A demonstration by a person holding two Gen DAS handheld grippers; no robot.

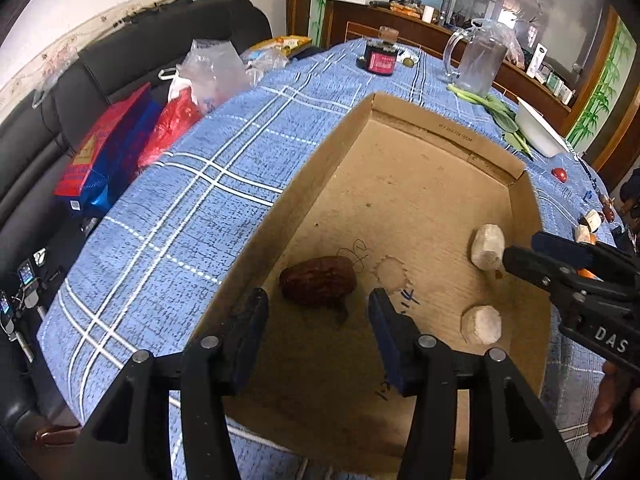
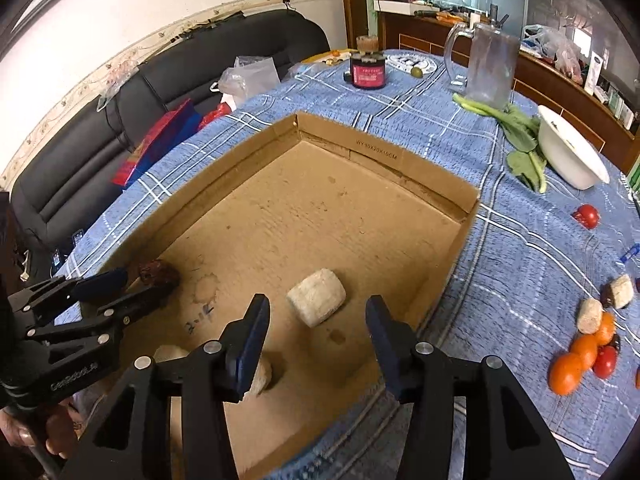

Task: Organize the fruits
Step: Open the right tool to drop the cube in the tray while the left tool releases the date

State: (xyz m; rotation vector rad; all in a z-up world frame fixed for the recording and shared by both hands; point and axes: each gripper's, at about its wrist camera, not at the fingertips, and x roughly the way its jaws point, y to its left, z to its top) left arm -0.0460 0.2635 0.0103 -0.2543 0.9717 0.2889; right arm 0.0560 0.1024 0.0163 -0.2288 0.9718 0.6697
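A shallow cardboard box (image 1: 328, 152) lies on the blue checked tablecloth. On its floor a dark red-brown wrinkled fruit (image 1: 318, 286) lies just ahead of my left gripper (image 1: 318, 314), whose fingers stand apart on either side without touching it. A pale, peeled chunk (image 2: 317, 297) lies between the tips of my right gripper (image 2: 318, 316), with a gap on both sides. A second pale chunk (image 2: 262, 372) sits half hidden behind the right gripper's left finger. The right gripper (image 1: 520, 249) also shows beside a pale chunk (image 1: 487, 252).
Oranges (image 2: 566, 374) and small tomatoes (image 2: 605, 362) lie on the cloth right of the box, with more pale chunks (image 2: 590, 316) and a lone tomato (image 2: 587, 216). Farther back are a white bowl (image 2: 572, 152), leafy greens (image 2: 520, 148), a glass pitcher (image 2: 488, 68) and a red jar (image 2: 367, 72). A black sofa (image 1: 120, 80) holds bags.
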